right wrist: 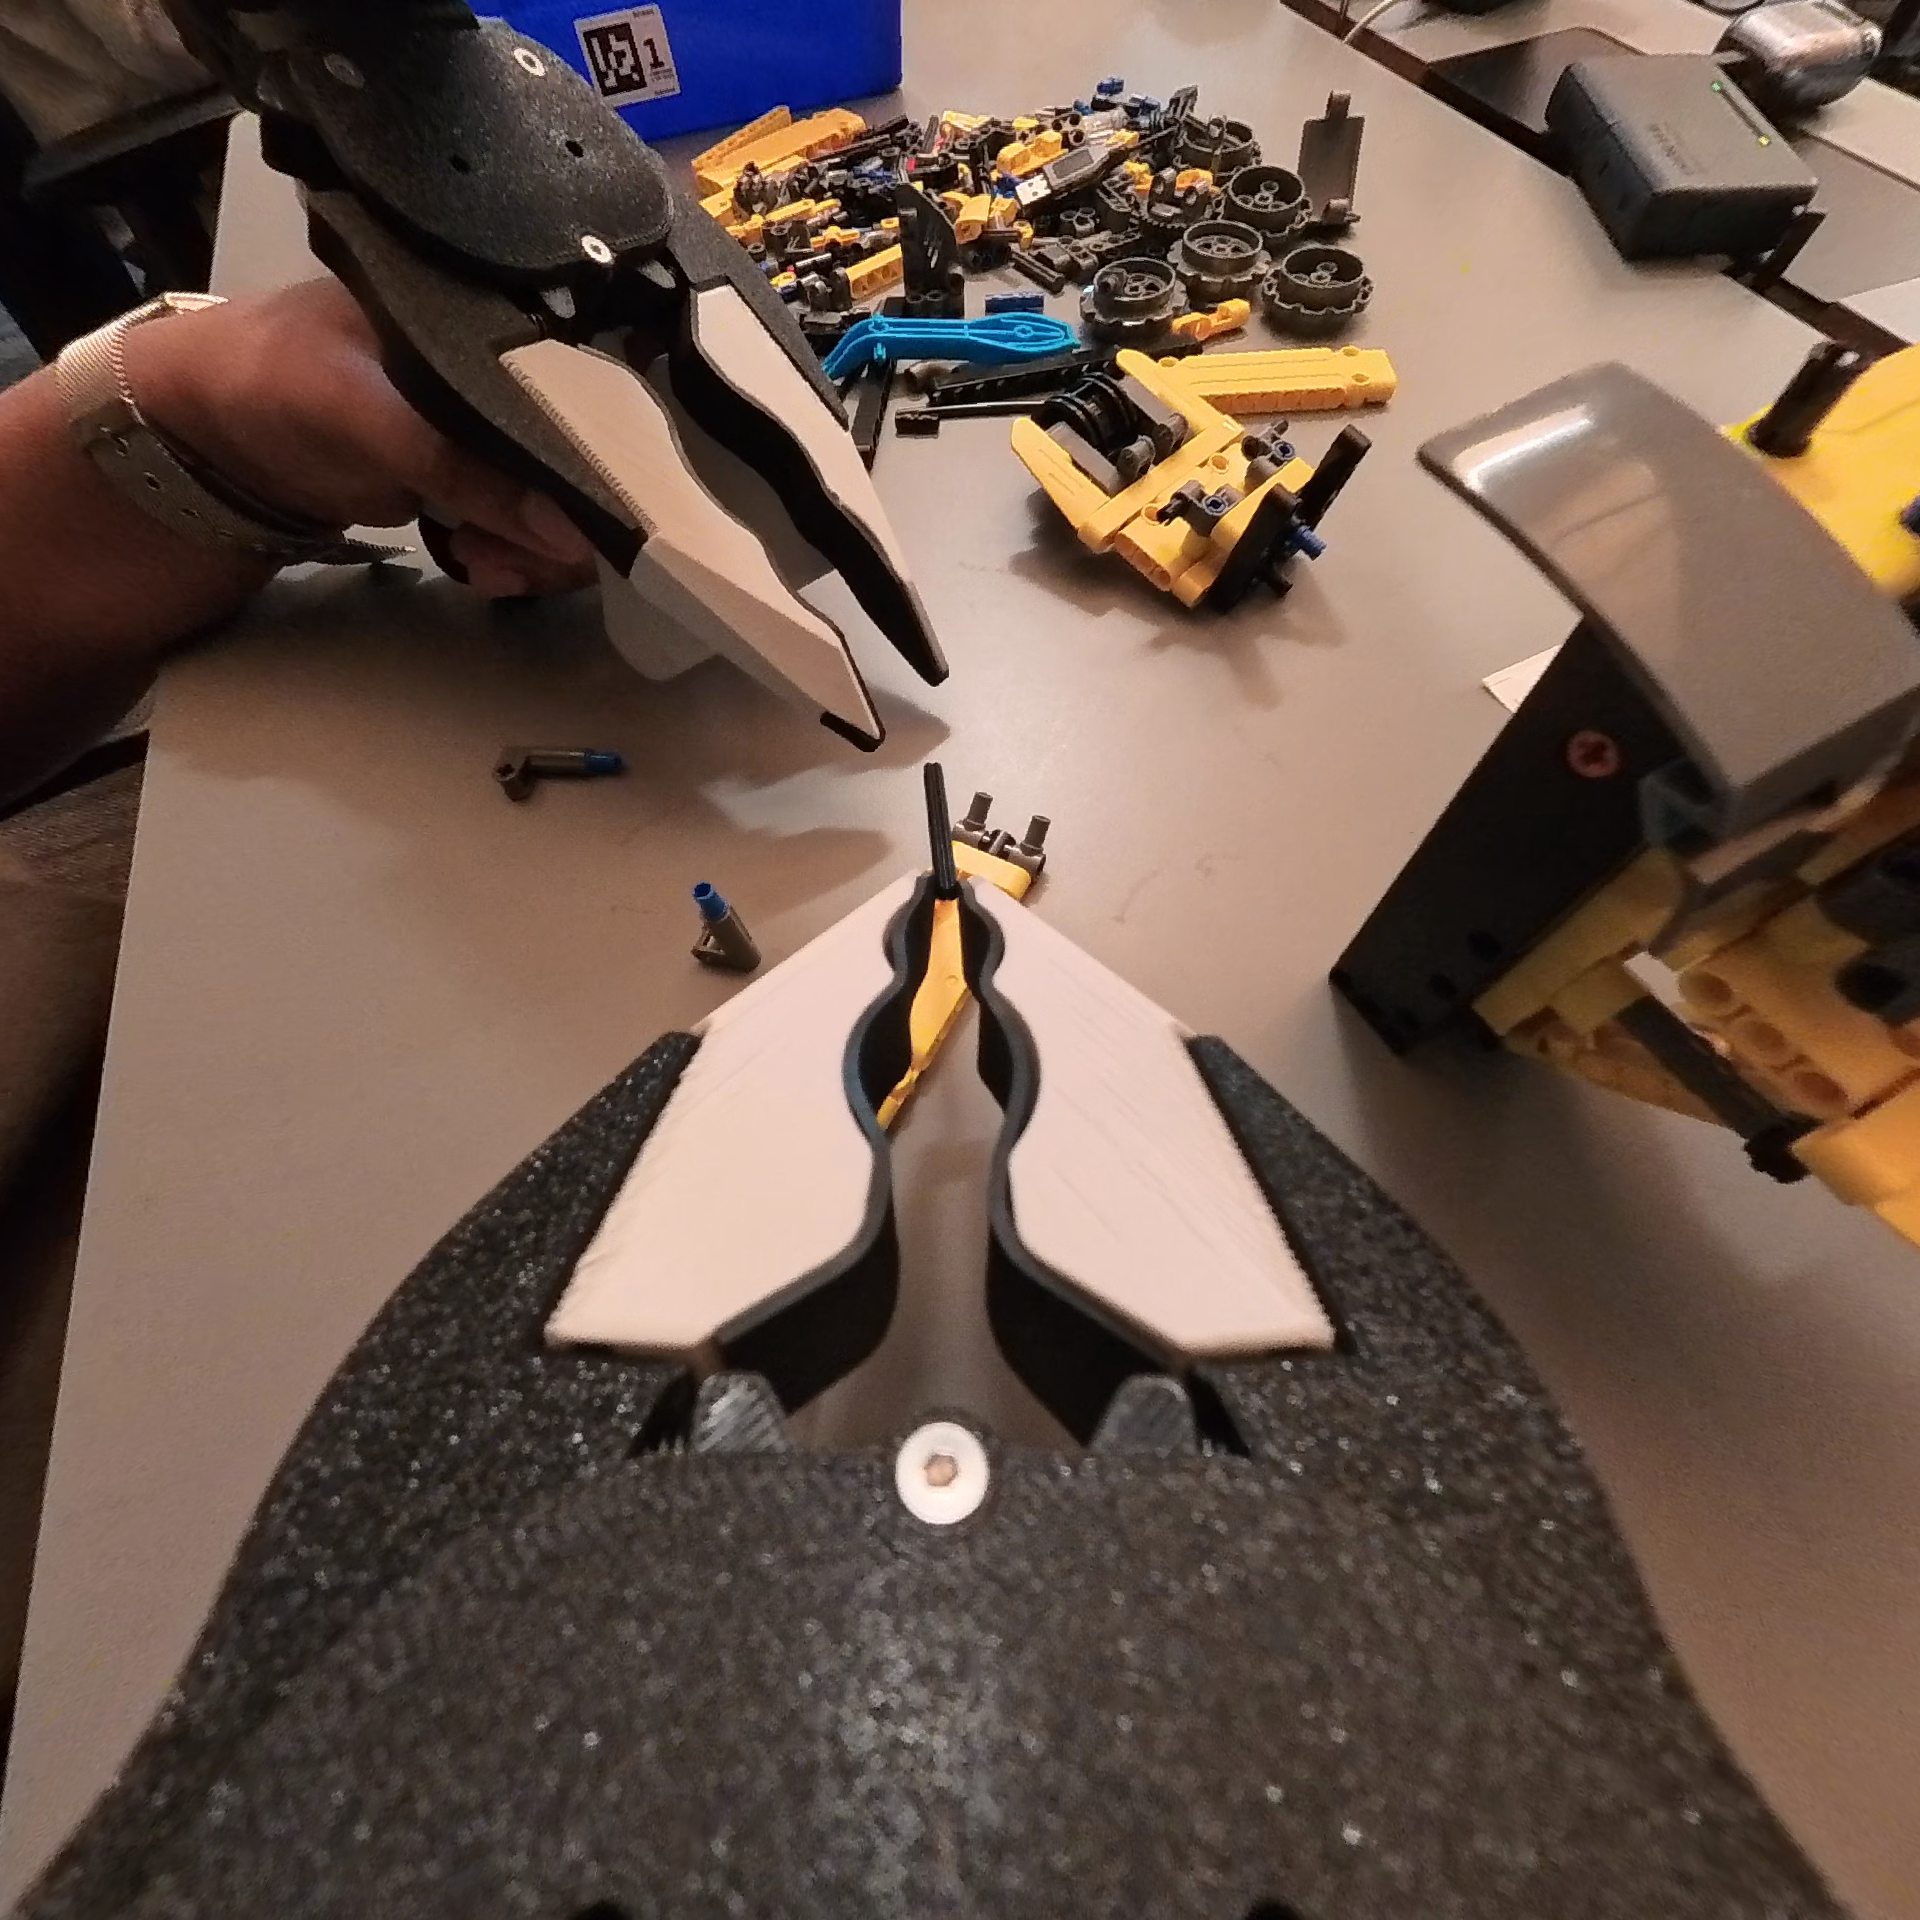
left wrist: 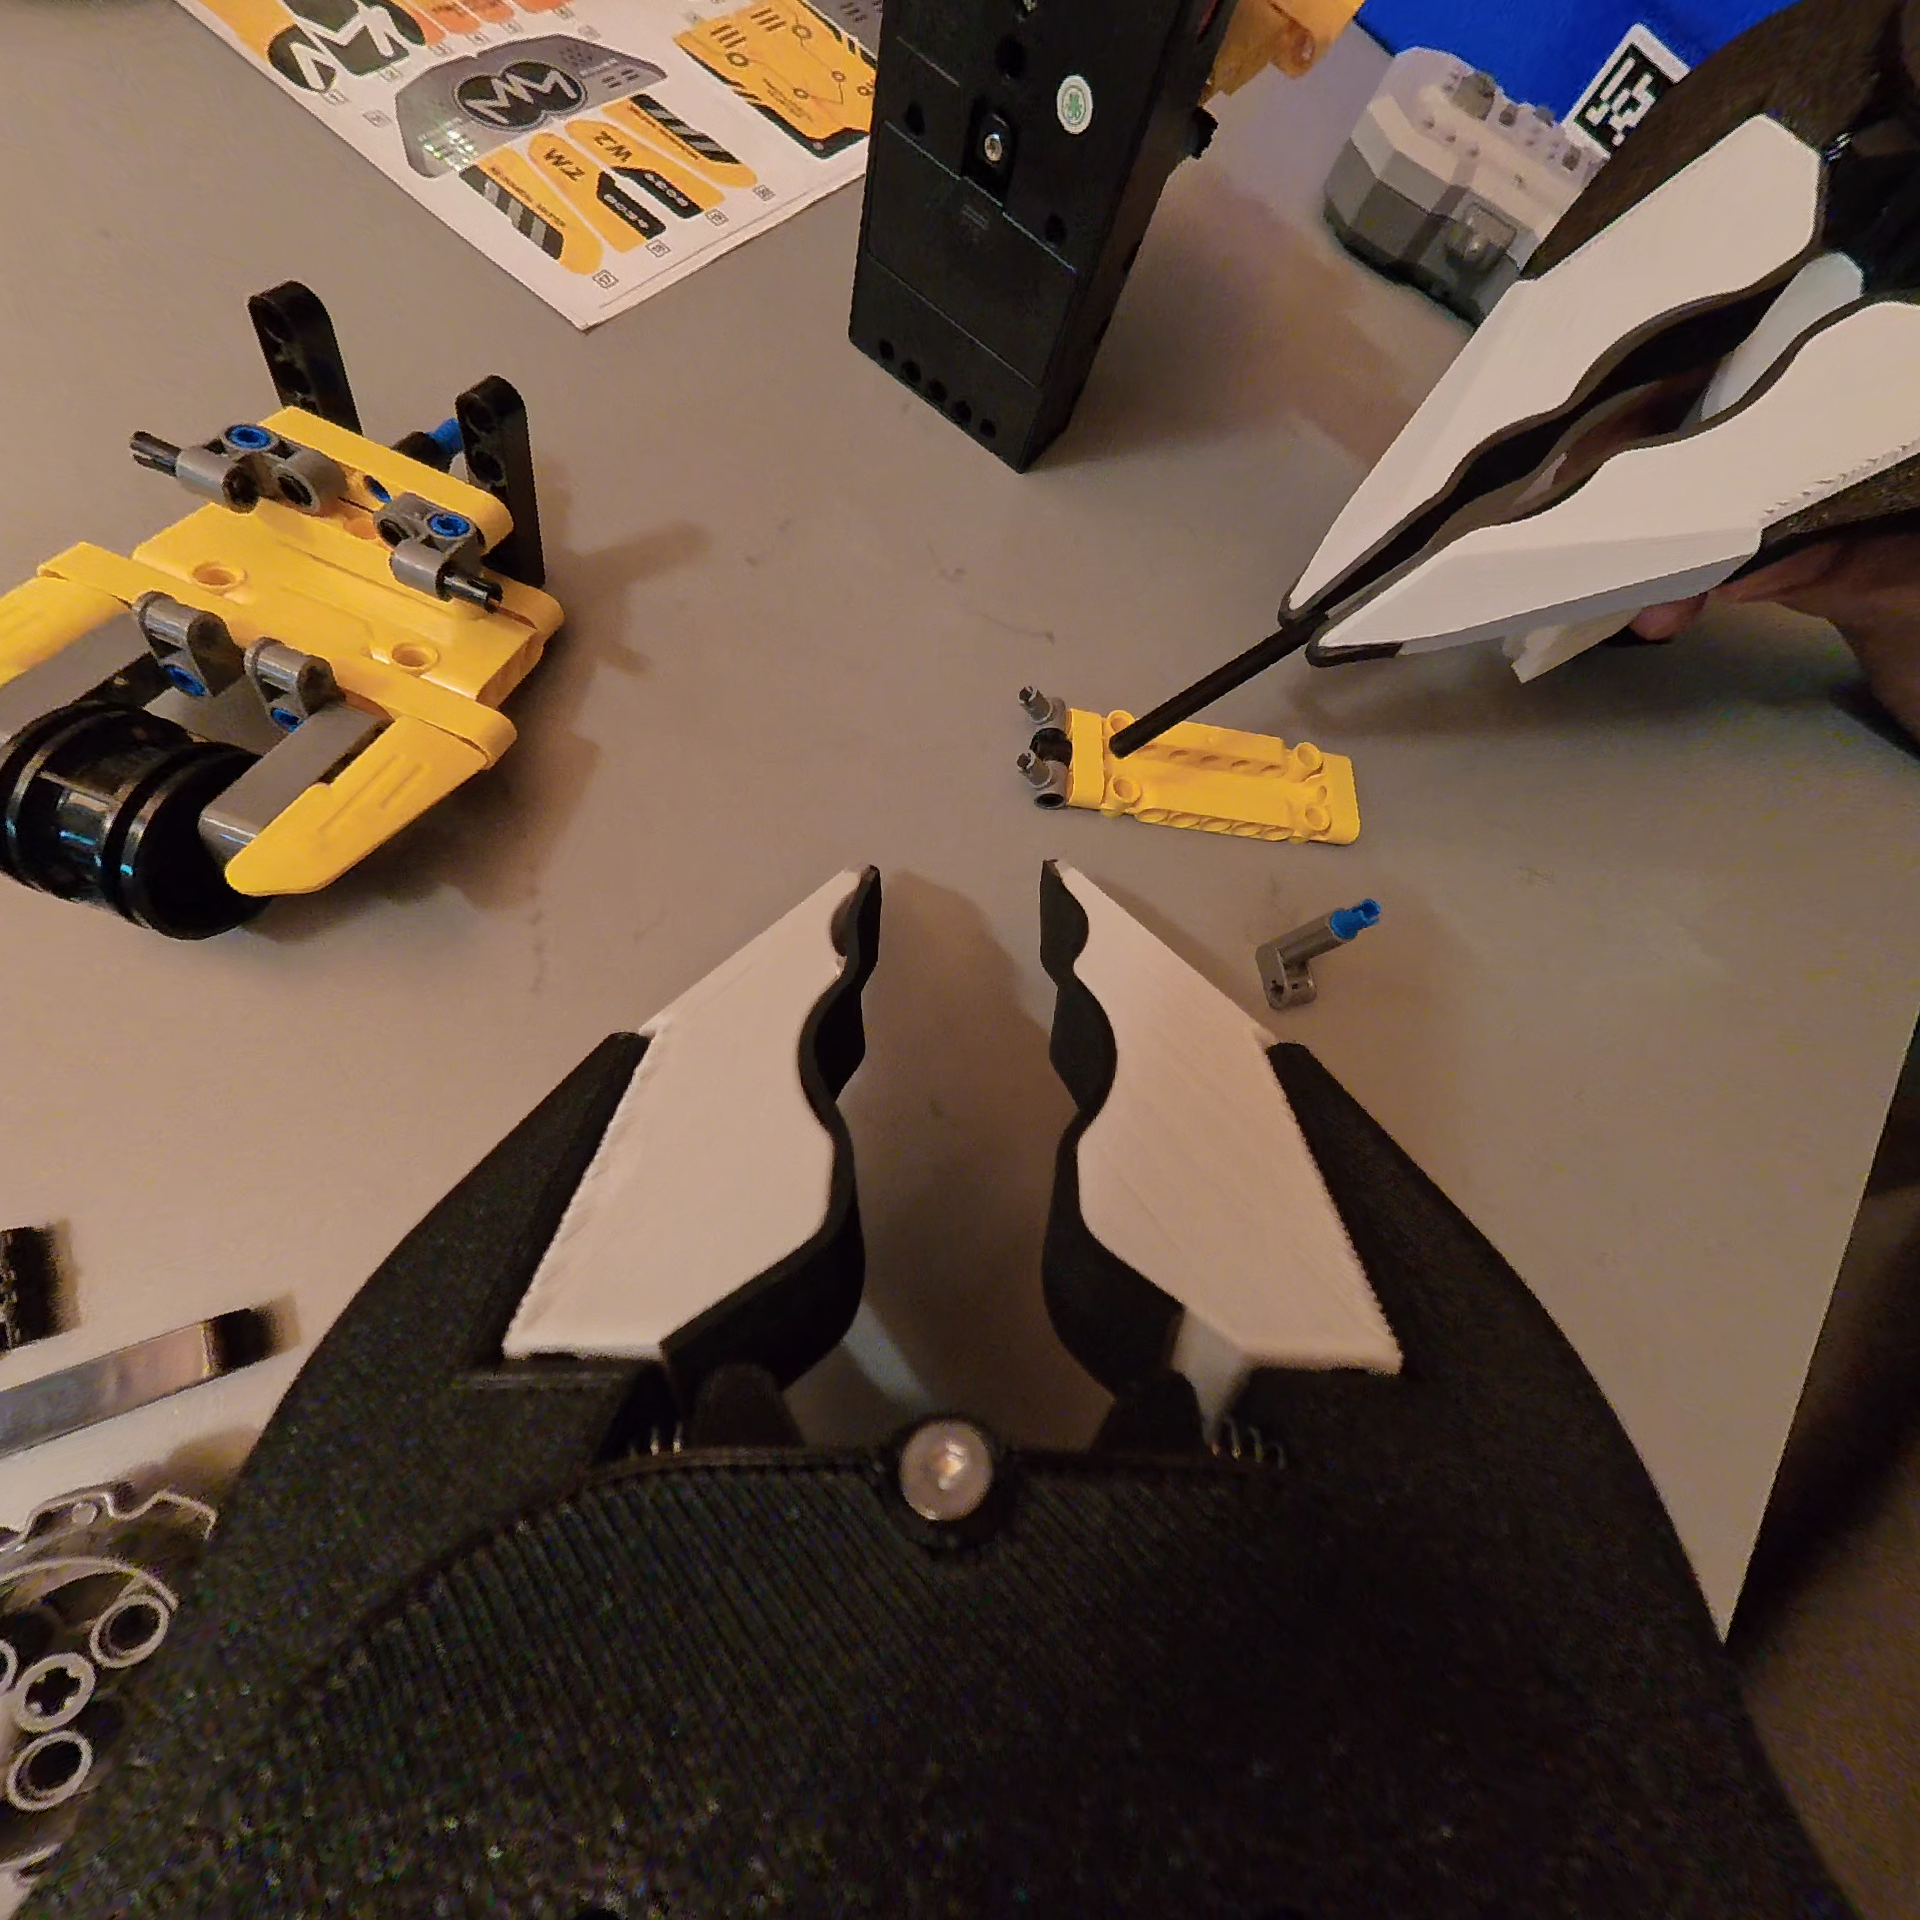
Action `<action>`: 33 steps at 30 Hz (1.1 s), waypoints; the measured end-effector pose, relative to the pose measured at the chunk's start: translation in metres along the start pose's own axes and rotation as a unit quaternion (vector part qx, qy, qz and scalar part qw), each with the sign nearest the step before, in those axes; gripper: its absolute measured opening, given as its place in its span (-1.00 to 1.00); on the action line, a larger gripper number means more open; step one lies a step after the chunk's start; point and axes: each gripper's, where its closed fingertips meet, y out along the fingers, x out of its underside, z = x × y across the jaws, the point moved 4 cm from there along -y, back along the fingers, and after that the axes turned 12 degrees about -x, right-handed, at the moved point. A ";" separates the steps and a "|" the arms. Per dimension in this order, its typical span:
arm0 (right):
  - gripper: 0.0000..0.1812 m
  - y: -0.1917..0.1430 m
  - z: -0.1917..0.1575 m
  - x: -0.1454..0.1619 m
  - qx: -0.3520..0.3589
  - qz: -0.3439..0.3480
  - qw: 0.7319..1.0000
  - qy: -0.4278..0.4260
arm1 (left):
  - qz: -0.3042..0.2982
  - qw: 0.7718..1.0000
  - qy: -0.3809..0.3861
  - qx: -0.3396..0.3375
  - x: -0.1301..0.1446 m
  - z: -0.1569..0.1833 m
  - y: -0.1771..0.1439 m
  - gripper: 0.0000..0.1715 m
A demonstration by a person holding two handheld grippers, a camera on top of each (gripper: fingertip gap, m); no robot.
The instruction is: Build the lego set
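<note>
Left gripper: fingers spread wide and holding nothing; it hovers over bare table at centre frame in its own view.
Connector: a small grey piece with a blue pin, lying loose just right of the left gripper's tips.
Right gripper: fingers pinched narrow on a thin black axle, gripping it at the very tips.
Axle end: it slants down to a flat yellow panel and meets it near the end that carries grey connectors. Whether it sits in a hole I cannot tell.
Panel: flat on the table, right of centre in the left view, just beyond the left gripper's tips.
Wheel frame: a yellow built piece with a black wheel, at the left edge, well apart from both grippers.
Black block: a tall dark box standing at top centre.
Sticker sheet: printed paper lying flat at upper left.
Parts pile: loose yellow, black and grey pieces heaped on the table, top centre of the right view.
Blue bin: at the top edge behind the pile; its inside is hidden.
</note>
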 end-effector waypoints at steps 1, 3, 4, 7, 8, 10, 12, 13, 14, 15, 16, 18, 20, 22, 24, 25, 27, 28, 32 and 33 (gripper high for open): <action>-0.96 0.000 0.000 0.000 0.000 0.000 1.000 0.000 | 0.000 1.000 0.000 0.000 0.000 0.000 0.000 -0.69; -0.96 0.000 0.000 0.000 -0.001 0.000 1.000 0.001 | -0.001 1.000 0.001 -0.001 0.000 0.000 0.000 -0.69; -0.96 0.000 0.001 0.001 -0.001 0.000 1.000 0.002 | -0.001 1.000 0.001 -0.001 0.000 0.000 0.000 -0.69; -0.96 0.000 0.001 0.001 -0.002 0.000 1.000 0.003 | -0.001 1.000 0.002 -0.001 0.000 0.000 0.000 -0.69; -0.96 0.000 0.001 0.001 -0.002 0.000 1.000 0.003 | -0.002 1.000 0.002 -0.001 0.000 0.000 0.000 -0.69; -0.96 0.000 0.001 0.001 -0.003 0.001 1.000 0.004 | -0.002 1.000 0.001 -0.001 0.000 0.000 0.001 -0.69; -0.96 0.000 0.001 0.001 -0.003 0.001 1.000 0.004 | -0.002 1.000 0.001 -0.001 0.000 0.000 0.000 -0.69; -0.96 0.000 0.001 0.001 -0.003 0.001 1.000 0.004 | -0.002 1.000 0.001 -0.001 0.000 0.000 0.000 -0.68; -0.96 0.000 0.001 0.001 -0.003 0.001 1.000 0.005 | -0.002 1.000 0.001 -0.001 0.000 0.000 0.001 -0.68; -0.96 0.000 0.001 0.001 -0.003 0.001 1.000 0.005 | -0.002 1.000 0.001 -0.001 0.000 0.000 0.001 -0.68; -0.96 0.000 0.001 0.001 -0.003 0.001 1.000 0.005 | -0.002 1.000 0.001 -0.001 0.000 0.000 0.001 -0.68; -0.96 0.000 0.002 0.001 -0.003 0.002 1.000 0.006 | -0.002 1.000 0.001 0.000 0.000 0.000 0.001 -0.68; -0.96 0.000 0.002 0.001 -0.002 0.002 1.000 0.006 | -0.002 1.000 0.001 0.000 0.000 0.000 0.001 -0.68; -0.96 0.000 0.002 0.001 -0.002 0.002 1.000 0.006 | -0.003 1.000 0.001 0.000 0.000 0.000 0.001 -0.68; -0.96 0.000 0.002 0.001 -0.002 0.002 1.000 0.006 | -0.003 1.000 0.001 0.000 0.000 0.000 0.001 -0.68; -0.96 0.000 0.002 0.001 -0.002 0.002 1.000 0.006 | -0.003 1.000 0.001 0.000 0.000 0.000 0.001 -0.68; -0.96 0.000 0.002 0.002 -0.002 0.002 1.000 0.006 | -0.003 1.000 0.001 0.000 0.000 0.000 0.001 -0.68; -0.96 0.000 0.002 0.002 -0.002 0.002 1.000 0.006 | -0.003 1.000 0.001 0.000 0.000 0.000 0.001 -0.68; -0.96 0.000 0.002 0.001 -0.001 0.002 1.000 0.004 | -0.004 1.000 0.002 -0.001 0.000 0.000 0.001 -0.68; -0.96 0.000 0.002 0.001 0.000 0.002 1.000 0.004 | -0.004 1.000 0.002 -0.001 0.001 0.000 0.001 -0.68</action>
